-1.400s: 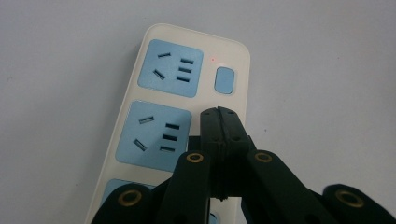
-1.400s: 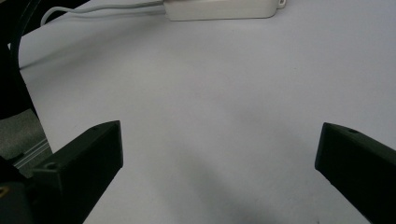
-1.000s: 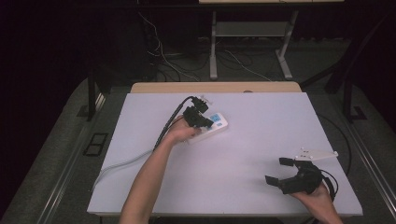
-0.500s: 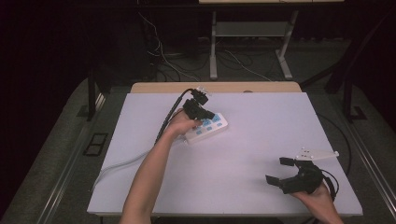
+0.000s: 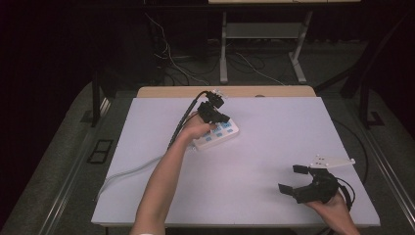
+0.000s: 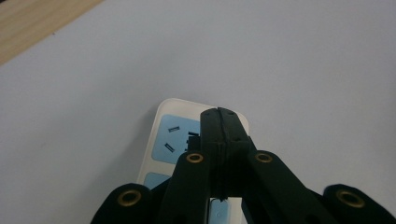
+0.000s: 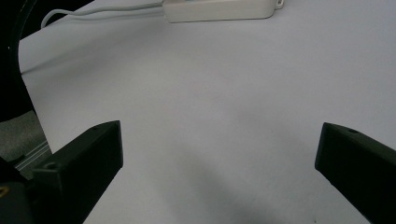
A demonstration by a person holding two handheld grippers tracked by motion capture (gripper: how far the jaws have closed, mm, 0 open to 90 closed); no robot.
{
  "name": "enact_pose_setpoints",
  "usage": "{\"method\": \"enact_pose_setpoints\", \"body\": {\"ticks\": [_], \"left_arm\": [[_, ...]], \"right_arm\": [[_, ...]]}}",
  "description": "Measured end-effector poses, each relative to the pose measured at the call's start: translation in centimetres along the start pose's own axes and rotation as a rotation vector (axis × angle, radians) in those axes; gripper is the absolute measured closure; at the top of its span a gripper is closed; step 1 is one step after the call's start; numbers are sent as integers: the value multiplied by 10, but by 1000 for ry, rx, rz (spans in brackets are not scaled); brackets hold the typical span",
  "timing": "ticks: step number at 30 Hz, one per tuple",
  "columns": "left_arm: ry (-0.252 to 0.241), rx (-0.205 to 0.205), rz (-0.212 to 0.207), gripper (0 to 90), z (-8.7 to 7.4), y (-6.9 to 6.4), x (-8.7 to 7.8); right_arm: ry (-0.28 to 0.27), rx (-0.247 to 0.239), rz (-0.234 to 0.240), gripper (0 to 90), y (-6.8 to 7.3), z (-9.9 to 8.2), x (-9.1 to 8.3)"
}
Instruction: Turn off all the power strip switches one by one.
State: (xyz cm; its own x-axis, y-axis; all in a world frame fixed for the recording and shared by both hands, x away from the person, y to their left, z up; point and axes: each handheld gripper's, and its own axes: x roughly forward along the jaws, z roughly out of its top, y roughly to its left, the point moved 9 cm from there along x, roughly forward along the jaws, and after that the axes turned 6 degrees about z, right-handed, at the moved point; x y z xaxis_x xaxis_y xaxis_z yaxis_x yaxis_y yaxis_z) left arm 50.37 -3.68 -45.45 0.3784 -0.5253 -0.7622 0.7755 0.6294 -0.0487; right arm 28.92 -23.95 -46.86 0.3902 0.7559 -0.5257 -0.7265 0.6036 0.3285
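A white power strip (image 5: 221,134) with blue socket faces lies on the white table a little back of centre. My left gripper (image 5: 215,119) points down onto its top with the jaws pressed together and nothing between them. In the left gripper view the closed tips (image 6: 219,114) rest over the strip's end socket (image 6: 170,136). My right gripper (image 5: 291,178) sits low at the front right with its jaws spread wide and nothing in them. In the right gripper view its jaws (image 7: 219,158) face the strip (image 7: 219,10) far across bare table.
The strip's white cable (image 5: 128,171) runs off the table's left front edge and also appears in the right gripper view (image 7: 93,12). A black cable trails from the left gripper. A wooden strip (image 5: 161,91) borders the table's back. Floor cables and a frame lie beyond.
The left gripper has shifted slightly along the power strip, staying closed, and the strip now lies a bit more slanted. The right gripper has not moved.
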Motion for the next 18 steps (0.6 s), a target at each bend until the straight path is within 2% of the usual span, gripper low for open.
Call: {"method": "enact_pose_setpoints", "body": {"ticks": [8, 15, 18], "left_arm": [[35, 10, -5, 893, -8, -4, 17], [40, 12, -24, 893, -9, -9, 20], [56, 30, -28, 893, -11, -12, 22]], "right_arm": [[1, -1, 1, 6, 0, 0, 0], [2, -1, 1, 6, 0, 0, 0], [3, -2, 1, 6, 0, 0, 0]]}}
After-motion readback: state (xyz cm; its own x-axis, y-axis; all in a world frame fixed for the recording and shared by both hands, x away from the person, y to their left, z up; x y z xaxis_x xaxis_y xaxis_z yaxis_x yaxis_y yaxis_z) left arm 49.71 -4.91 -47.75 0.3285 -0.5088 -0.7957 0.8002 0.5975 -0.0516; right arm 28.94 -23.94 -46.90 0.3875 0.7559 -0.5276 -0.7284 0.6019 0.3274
